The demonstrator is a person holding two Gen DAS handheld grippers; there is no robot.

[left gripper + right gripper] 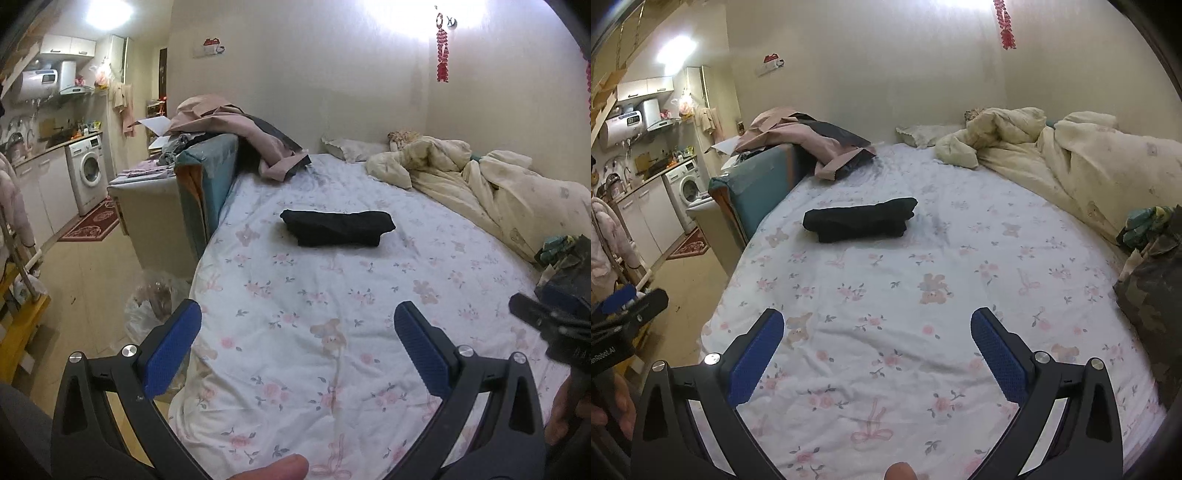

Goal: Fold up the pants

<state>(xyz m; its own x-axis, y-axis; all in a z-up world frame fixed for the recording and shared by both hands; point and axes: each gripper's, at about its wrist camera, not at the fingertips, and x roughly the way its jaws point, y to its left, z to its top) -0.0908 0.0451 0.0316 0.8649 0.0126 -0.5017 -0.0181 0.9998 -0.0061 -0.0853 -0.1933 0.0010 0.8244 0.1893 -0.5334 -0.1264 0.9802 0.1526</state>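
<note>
Black pants [338,227] lie folded into a compact bundle on the floral bed sheet [303,332], near the middle of the bed; they also show in the right wrist view [862,219]. My left gripper [297,317] is open and empty, held above the near part of the bed, well short of the pants. My right gripper [877,325] is open and empty too, also above the near part of the sheet [886,295]. The right gripper's body shows at the right edge of the left wrist view [554,325].
A cream duvet [480,177] is bunched along the far right of the bed. Pink and dark clothes [236,129] drape over a teal box at the bed's left side. Camouflage fabric [1156,288] lies at the right edge. A washing machine [86,171] and kitchen cabinets stand far left.
</note>
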